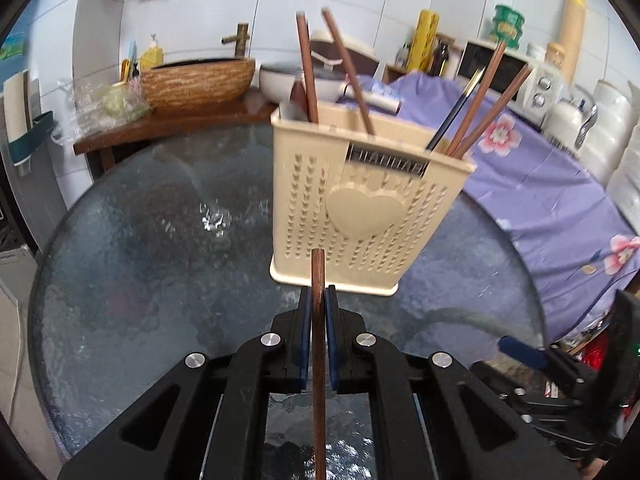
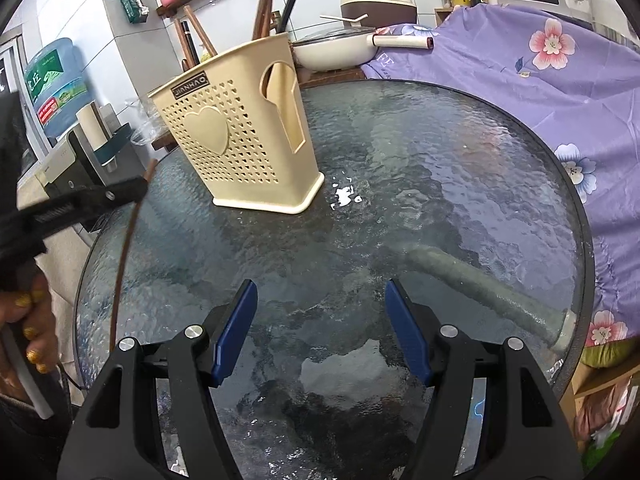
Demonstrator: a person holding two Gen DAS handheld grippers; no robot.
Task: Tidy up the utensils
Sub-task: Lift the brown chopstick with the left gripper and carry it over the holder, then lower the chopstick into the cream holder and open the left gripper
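Observation:
A beige perforated utensil holder (image 1: 360,208) with a heart on its side stands on the round glass table (image 1: 140,240). It holds several brown chopsticks (image 1: 307,68) and a black one. My left gripper (image 1: 318,300) is shut on a brown chopstick (image 1: 319,344), held upright just in front of the holder. In the right wrist view the holder (image 2: 240,136) stands at the far left of the table, with the left gripper (image 2: 136,190) and its chopstick (image 2: 124,260) beside it. My right gripper (image 2: 320,304) is open and empty above the glass.
A purple flowered cloth (image 1: 540,184) covers the surface to the right of the table. A woven basin (image 1: 196,80), a white pan (image 1: 296,80) and a microwave (image 1: 508,68) stand behind. A water bottle (image 2: 52,84) stands at the left.

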